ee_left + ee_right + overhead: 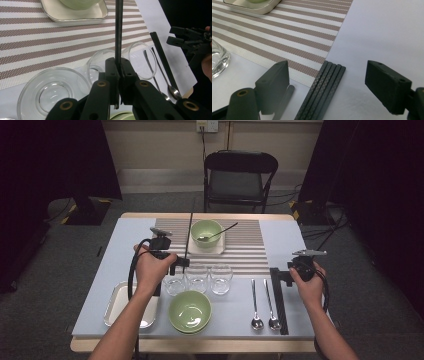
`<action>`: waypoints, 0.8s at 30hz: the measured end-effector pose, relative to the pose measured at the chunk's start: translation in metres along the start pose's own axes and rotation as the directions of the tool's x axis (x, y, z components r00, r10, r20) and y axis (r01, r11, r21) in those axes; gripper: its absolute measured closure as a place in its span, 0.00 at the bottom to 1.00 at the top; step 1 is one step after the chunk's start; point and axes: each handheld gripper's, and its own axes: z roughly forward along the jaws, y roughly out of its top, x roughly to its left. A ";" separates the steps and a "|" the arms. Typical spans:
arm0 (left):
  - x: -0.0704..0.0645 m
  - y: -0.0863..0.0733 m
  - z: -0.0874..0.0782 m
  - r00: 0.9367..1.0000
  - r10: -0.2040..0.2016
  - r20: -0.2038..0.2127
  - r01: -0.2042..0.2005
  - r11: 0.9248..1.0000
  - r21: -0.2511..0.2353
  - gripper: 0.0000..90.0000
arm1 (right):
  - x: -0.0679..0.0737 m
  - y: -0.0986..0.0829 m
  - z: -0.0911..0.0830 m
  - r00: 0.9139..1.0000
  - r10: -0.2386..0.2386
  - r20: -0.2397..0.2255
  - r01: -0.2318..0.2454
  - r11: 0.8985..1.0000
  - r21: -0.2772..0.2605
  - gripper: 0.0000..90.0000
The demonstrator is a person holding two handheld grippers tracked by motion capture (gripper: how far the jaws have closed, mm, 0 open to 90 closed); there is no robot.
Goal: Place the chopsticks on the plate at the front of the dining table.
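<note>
The left gripper [176, 264] has its jaws shut on one chopstick [118, 35], its long axis running toward the bench's far edge. The right gripper [329, 82] hangs wide open, empty, directly over the remaining chopsticks [322, 92] by the right edge.

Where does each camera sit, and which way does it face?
High view: above the person's side, looking forward and down on the grey table; both forearms show.
Left gripper view: rides the left tongs, shut on a thin black chopstick, facing the clear glass cups.
Right gripper view: rides the open right tongs, over the bundled black chopsticks.
All share the striped placemat.
</note>
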 end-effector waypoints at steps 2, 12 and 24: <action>0.000 0.000 -0.001 1.000 -0.006 -0.002 0.006 1.000 -0.004 0.97 | -0.001 -0.001 0.000 1.000 0.004 0.002 -0.004 1.000 0.003 0.21; 0.002 0.003 -0.005 1.000 -0.009 -0.019 0.008 1.000 -0.019 0.97 | -0.007 -0.007 0.001 1.000 0.007 0.019 -0.007 1.000 0.002 0.21; 0.007 0.004 -0.006 0.999 -0.022 -0.023 0.021 1.000 -0.012 0.97 | -0.017 -0.017 -0.001 0.999 0.027 0.038 -0.027 1.000 0.010 0.21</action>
